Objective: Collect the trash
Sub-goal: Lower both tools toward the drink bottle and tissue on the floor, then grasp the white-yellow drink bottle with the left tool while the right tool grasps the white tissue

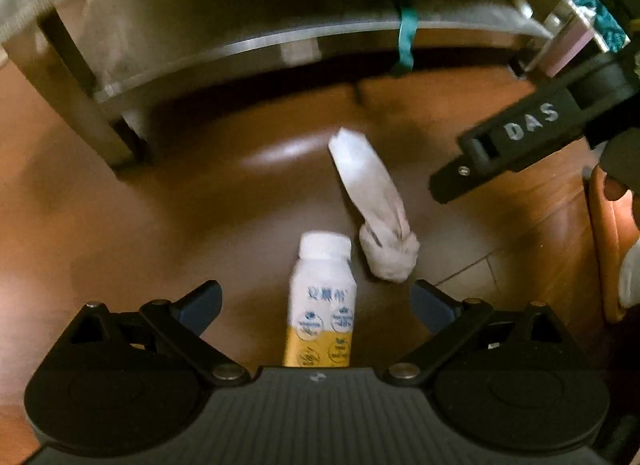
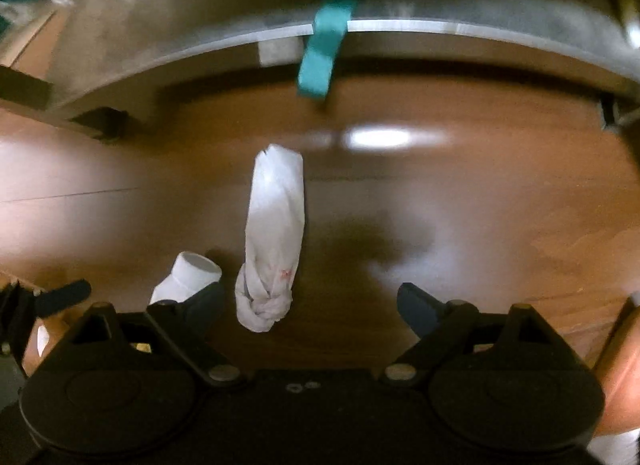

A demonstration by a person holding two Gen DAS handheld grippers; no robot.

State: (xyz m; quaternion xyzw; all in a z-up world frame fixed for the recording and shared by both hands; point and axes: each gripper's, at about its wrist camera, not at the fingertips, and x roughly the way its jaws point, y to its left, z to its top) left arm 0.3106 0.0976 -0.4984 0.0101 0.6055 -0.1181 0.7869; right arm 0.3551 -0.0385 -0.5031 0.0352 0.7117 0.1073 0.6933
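Observation:
A white and yellow drink bottle (image 1: 322, 301) lies on the brown wooden floor between the fingers of my left gripper (image 1: 316, 305), which is open around it without touching. A knotted white plastic bag (image 1: 376, 209) lies just right of the bottle. In the right wrist view the bag (image 2: 274, 237) lies between and ahead of the open fingers of my right gripper (image 2: 312, 305), nearer the left finger. The bottle's cap end (image 2: 188, 273) shows behind that left finger. The right gripper (image 1: 516, 145) also shows in the left wrist view, above and right of the bag.
A grey metal bed or bench frame (image 1: 248, 45) runs across the back, with a leg (image 1: 108, 133) at left and a teal strap (image 2: 324, 53) hanging from it. An orange slipper (image 1: 608, 241) is at the right edge.

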